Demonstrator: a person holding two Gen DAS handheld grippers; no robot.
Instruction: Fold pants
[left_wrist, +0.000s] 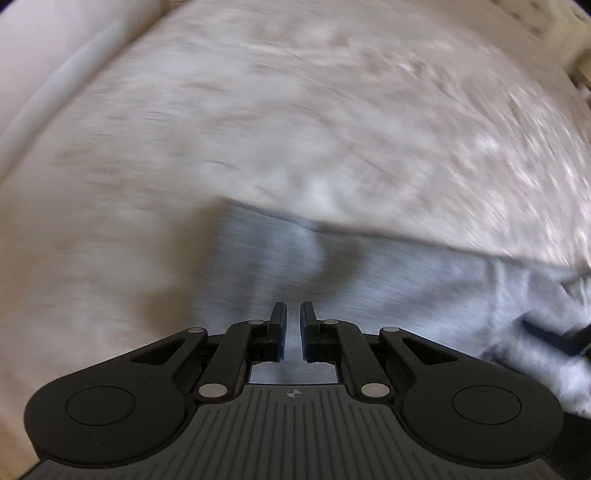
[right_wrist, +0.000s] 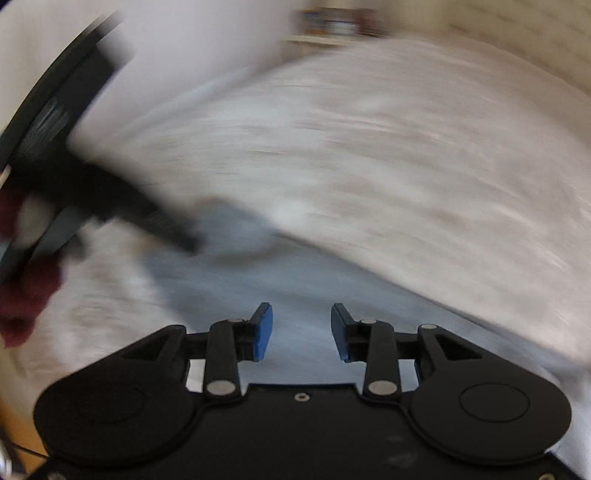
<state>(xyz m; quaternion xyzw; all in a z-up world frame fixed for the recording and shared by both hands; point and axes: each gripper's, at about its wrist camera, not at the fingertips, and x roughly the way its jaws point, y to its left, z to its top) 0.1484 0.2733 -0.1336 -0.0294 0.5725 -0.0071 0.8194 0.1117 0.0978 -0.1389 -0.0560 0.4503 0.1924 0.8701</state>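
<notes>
The pants (left_wrist: 424, 295) are light blue-grey and lie spread on a pale bedcover (left_wrist: 295, 110), blurred by motion. My left gripper (left_wrist: 293, 306) is shut, its black fingers a slit apart over the cloth. In the right wrist view the left gripper (right_wrist: 192, 242) reaches in from the left, and a raised corner of the pants (right_wrist: 229, 225) sits at its tip, lifted off the cover. My right gripper (right_wrist: 302, 308) stands open above the pants (right_wrist: 295, 280). Nothing is between its blue pads (right_wrist: 263, 328).
A hand in a dark red sleeve (right_wrist: 26, 295) holds the left gripper. The mottled white bedcover (right_wrist: 369, 166) fills most of both views. A pale raised border (left_wrist: 44, 74) runs along the bed's left side. A shelf (right_wrist: 332, 26) shows at the back, blurred.
</notes>
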